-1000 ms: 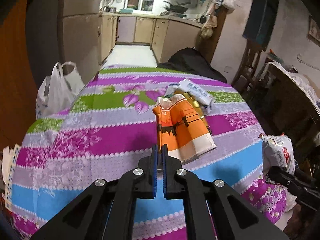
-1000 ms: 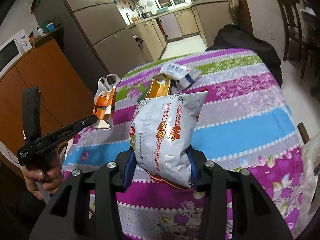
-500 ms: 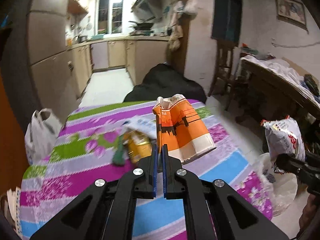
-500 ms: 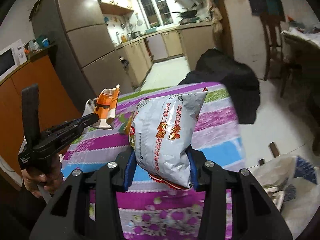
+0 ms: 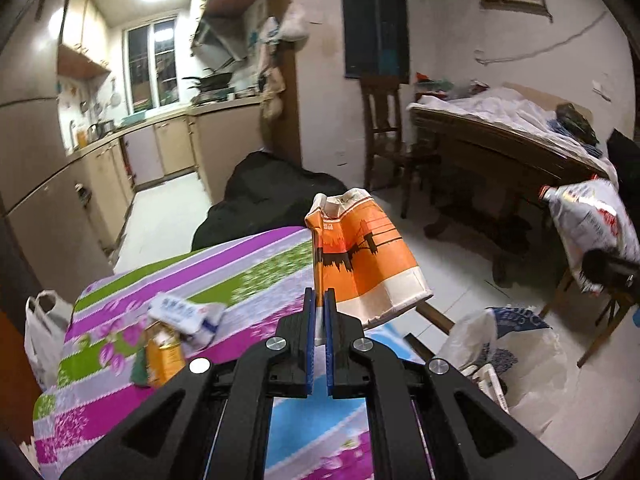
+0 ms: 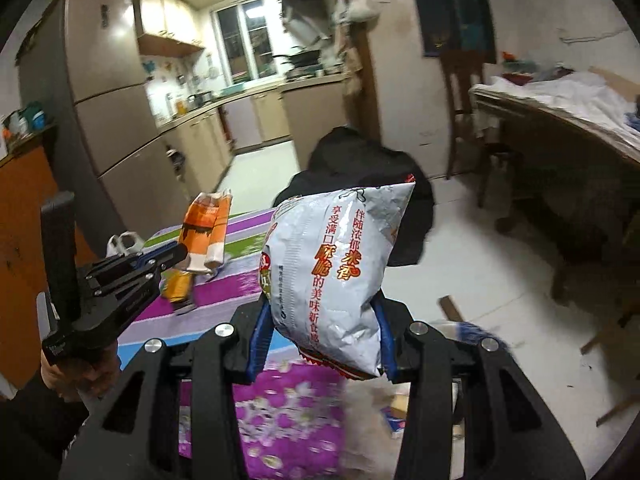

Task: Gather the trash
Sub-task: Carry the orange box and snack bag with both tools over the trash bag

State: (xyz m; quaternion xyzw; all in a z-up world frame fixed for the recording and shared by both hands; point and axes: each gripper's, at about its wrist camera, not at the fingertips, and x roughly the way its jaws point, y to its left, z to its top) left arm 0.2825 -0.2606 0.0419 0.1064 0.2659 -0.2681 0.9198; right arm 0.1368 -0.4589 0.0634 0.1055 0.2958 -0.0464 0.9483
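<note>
Trash is mid-carry: the left gripper pinches an orange carton and the right gripper clamps a silver snack bag, both aloft past the table, so next comes lowering them over the white bag on the floor.

The silver snack bag bears vertical Chinese print, including 享受满口, 米香 and 的美味新食感.

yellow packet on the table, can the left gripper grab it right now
Probably not. The left gripper is shut on the orange wrapper and held up off the striped tablecloth, while the yellow packet lies below it to the left. It would need to drop the wrapper first.
</note>
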